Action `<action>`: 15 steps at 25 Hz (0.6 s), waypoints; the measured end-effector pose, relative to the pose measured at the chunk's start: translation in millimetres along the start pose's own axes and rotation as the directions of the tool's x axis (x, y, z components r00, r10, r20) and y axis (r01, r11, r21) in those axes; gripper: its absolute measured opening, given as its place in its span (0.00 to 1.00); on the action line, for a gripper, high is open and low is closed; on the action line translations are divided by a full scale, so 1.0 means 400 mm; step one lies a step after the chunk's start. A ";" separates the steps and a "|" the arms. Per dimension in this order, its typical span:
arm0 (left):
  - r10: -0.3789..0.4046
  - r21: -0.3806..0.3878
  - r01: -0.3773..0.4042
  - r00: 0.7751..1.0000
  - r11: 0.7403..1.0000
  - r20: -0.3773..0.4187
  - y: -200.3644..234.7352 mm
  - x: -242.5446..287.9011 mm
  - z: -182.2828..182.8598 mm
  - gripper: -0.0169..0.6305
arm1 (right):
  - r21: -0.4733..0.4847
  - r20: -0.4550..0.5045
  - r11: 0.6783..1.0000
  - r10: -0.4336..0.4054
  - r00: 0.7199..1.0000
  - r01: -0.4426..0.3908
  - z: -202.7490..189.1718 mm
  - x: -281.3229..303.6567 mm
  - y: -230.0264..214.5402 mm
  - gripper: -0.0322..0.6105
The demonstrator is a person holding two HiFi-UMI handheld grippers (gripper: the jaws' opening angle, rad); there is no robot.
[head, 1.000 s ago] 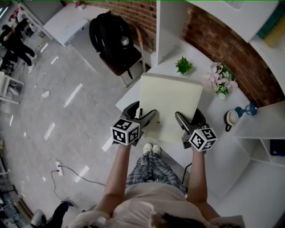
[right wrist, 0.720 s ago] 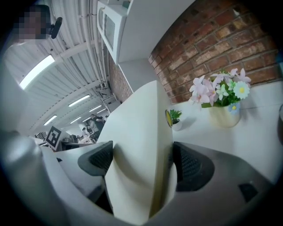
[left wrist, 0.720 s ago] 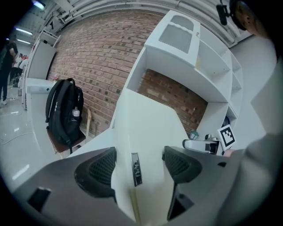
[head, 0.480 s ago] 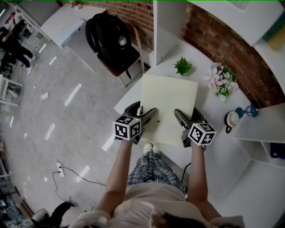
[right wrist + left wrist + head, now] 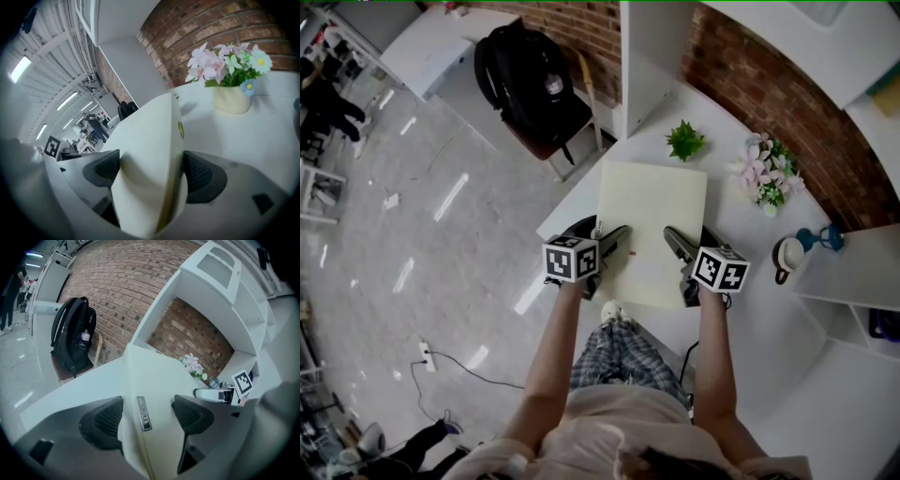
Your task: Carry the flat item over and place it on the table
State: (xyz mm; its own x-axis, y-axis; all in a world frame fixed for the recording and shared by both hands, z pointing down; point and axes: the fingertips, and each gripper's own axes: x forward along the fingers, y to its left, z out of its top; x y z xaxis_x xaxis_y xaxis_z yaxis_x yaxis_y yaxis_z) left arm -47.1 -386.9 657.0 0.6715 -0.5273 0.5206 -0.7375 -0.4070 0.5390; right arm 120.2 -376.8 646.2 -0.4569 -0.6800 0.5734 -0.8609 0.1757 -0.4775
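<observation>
A pale cream flat board (image 5: 652, 225) hangs level over the white table (image 5: 741, 309), held at its near edge by both grippers. My left gripper (image 5: 614, 246) is shut on the board's left near edge; in the left gripper view the board (image 5: 150, 394) fills the gap between the black pads (image 5: 108, 418). My right gripper (image 5: 677, 248) is shut on the right near edge, and the board (image 5: 150, 178) sits squeezed between its pads (image 5: 201, 176). The board's far edge reaches toward a small green plant (image 5: 685, 140).
On the table stand a vase of pink flowers (image 5: 766, 175), a white mug (image 5: 787, 253) and a blue object (image 5: 827, 236). A white shelf unit (image 5: 652, 47) and brick wall (image 5: 750, 84) lie behind. A black backpack (image 5: 530, 80) rests on a chair at left.
The board and both grippers have shifted slightly forward over the table, and the board looks lower and narrower in the head view. Both grips stay the same.
</observation>
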 end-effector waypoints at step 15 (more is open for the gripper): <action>0.033 -0.044 -0.039 0.991 0.998 -0.126 0.034 0.052 -0.035 0.55 | 0.099 -0.118 0.995 -0.012 0.993 0.023 -0.046 0.054 -0.055 0.73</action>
State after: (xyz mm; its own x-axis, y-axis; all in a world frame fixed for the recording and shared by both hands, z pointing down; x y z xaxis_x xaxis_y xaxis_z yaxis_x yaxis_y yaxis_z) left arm -42.1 -393.0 684.5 0.6505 -0.4420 0.6177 -0.7591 -0.3528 0.5470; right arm 125.2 -382.2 681.6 -0.4701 -0.5936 0.6532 -0.8448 0.0883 -0.5278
